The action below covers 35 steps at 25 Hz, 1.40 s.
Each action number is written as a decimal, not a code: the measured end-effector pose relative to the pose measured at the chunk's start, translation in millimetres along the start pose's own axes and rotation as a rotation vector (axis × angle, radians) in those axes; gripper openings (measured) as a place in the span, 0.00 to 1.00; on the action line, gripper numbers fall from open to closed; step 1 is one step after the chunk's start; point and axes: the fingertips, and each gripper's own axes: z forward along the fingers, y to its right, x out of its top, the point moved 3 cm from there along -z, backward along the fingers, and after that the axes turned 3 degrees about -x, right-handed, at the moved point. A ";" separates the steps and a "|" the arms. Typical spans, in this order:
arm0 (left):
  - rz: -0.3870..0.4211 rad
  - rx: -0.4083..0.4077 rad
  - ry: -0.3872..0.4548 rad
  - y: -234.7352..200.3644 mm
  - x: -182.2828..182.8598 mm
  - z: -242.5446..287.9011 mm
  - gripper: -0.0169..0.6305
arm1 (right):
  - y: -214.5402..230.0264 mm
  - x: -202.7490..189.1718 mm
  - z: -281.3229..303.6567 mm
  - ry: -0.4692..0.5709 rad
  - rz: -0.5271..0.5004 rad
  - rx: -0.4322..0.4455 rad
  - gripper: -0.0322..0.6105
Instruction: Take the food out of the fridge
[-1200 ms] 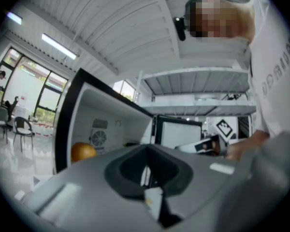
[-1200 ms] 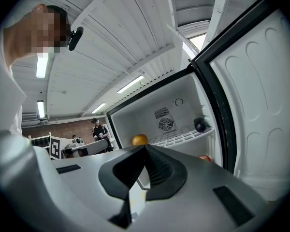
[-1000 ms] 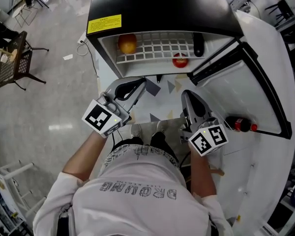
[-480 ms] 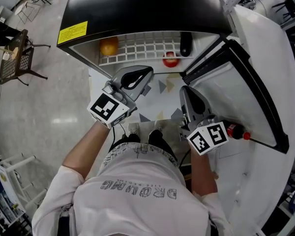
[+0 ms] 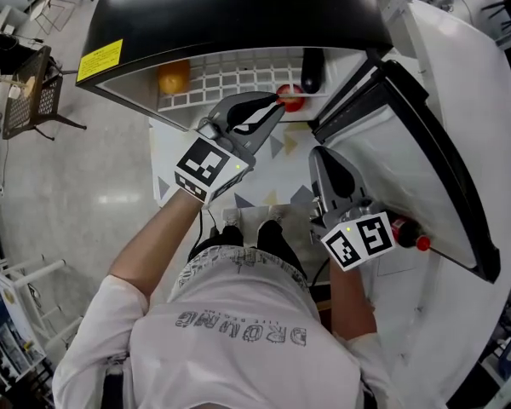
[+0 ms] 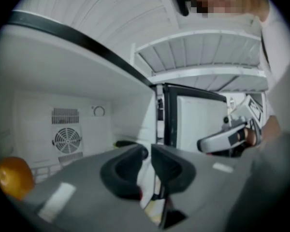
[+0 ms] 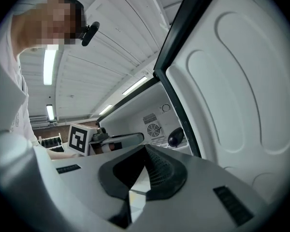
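1. Jaws of left gripper: parted by a narrow slit only, having just been opening, with nothing between them; same bare gap from its own camera.
2. Jaws of right gripper: tips together and empty, hanging outside the fridge, close by the inner face of the open door.
3. Food on the wire shelf:
   - orange at the shelf's left end, near the front edge;
   - red fruit at the front edge, right of the middle;
   - dark oblong item at the right end, deeper in, long axis seemingly running front to back.
4. Relation that matters: red fruit straight ahead of the left jaws, just beyond their tips at the shelf's front edge. Touching or a shade apart, impossible to tell from the head view. Round, so no long axis to line up with.
5. Orange well off to the left of those jaws, low at the edge of the left gripper view.
6. Nearer hand: clearly the left; right gripper farther back, with the dark oblong item ahead of it past the door's edge.
7. Judgement: slit probably too narrow for the red fruit; wider opening needed before closing around it.
8. Also a bottle with a red cap in the door, beside the right gripper's marker cube.
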 end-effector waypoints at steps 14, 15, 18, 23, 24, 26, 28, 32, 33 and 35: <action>0.087 0.015 -0.119 -8.0 -4.1 43.9 0.25 | 15.1 -10.3 -1.2 -0.004 0.037 0.015 0.05; 0.104 0.016 -0.126 -7.9 -2.5 47.5 0.26 | 15.2 -11.1 -1.0 -0.005 0.040 0.016 0.05; 0.154 0.016 -0.166 -6.7 -4.7 59.5 0.31 | 16.4 -13.5 -0.9 -0.007 0.043 0.019 0.05; 0.173 0.033 -0.248 -7.3 -12.7 78.3 0.40 | 19.6 -20.6 -4.4 -0.020 0.051 0.020 0.05; 0.177 0.040 -0.262 -7.5 -14.0 81.0 0.41 | 20.7 -22.1 -5.4 -0.023 0.055 0.018 0.05; 0.186 0.057 -0.283 -8.7 -15.9 84.8 0.42 | 22.6 -24.1 -7.2 -0.026 0.061 0.015 0.05; 0.194 0.071 -0.297 -10.5 -16.6 88.1 0.43 | 23.7 -25.1 -8.4 -0.028 0.063 0.015 0.05; 0.205 0.081 -0.324 -11.7 -19.3 96.3 0.44 | 24.9 -27.3 -9.6 -0.034 0.066 0.019 0.05; 0.204 0.080 -0.332 -11.6 -20.6 98.6 0.44 | 25.2 -27.9 -9.7 -0.035 0.068 0.020 0.05; 0.203 0.080 -0.343 -11.5 -22.9 102.3 0.44 | 26.1 -29.2 -10.0 -0.036 0.071 0.021 0.05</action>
